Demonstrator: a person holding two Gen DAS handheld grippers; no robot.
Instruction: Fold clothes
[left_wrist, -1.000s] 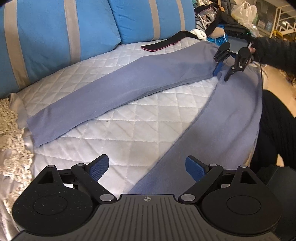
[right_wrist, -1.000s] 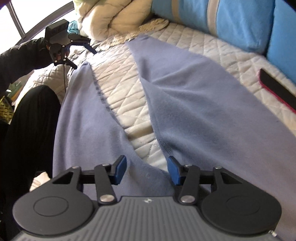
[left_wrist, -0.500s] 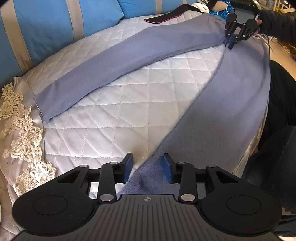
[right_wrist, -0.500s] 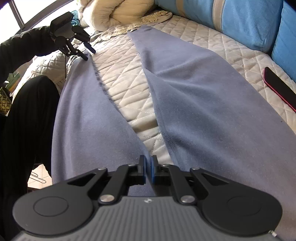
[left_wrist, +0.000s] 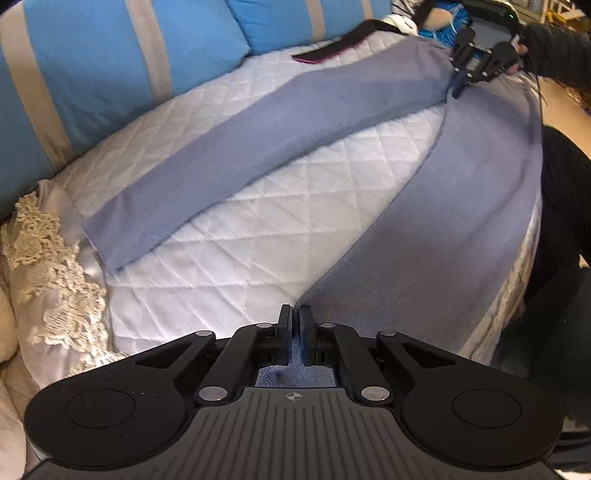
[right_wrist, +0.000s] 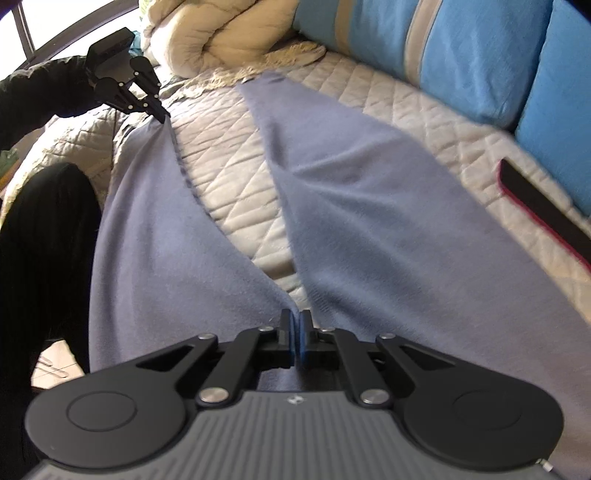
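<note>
Blue-grey trousers (left_wrist: 258, 155) lie spread on a white quilted bed cover (left_wrist: 258, 251), the two legs fanned apart in a V. My left gripper (left_wrist: 295, 314) is at the hem end of the near leg (left_wrist: 443, 240). Its jaws are closing, and the pads pinch the cloth edge between them. In the right wrist view it shows far off as the left gripper (right_wrist: 162, 116), at the leg's tip. My right gripper (right_wrist: 295, 317) is shut on the trousers (right_wrist: 369, 206) where the legs meet. The left wrist view also shows this right gripper (left_wrist: 458, 88).
Blue cushions with beige stripes (left_wrist: 92, 74) line the far side of the bed. A black strap with a pink edge (right_wrist: 546, 214) lies near them. A lace cloth (left_wrist: 48, 258) and a cream duvet (right_wrist: 221, 40) sit at the hem end. The person's dark-clothed leg (right_wrist: 44, 258) is beside the bed edge.
Both grippers went from open to shut on the trousers, the right one first at the crotch, the left one after it on the near leg's hem. The left view tipped further down.
</note>
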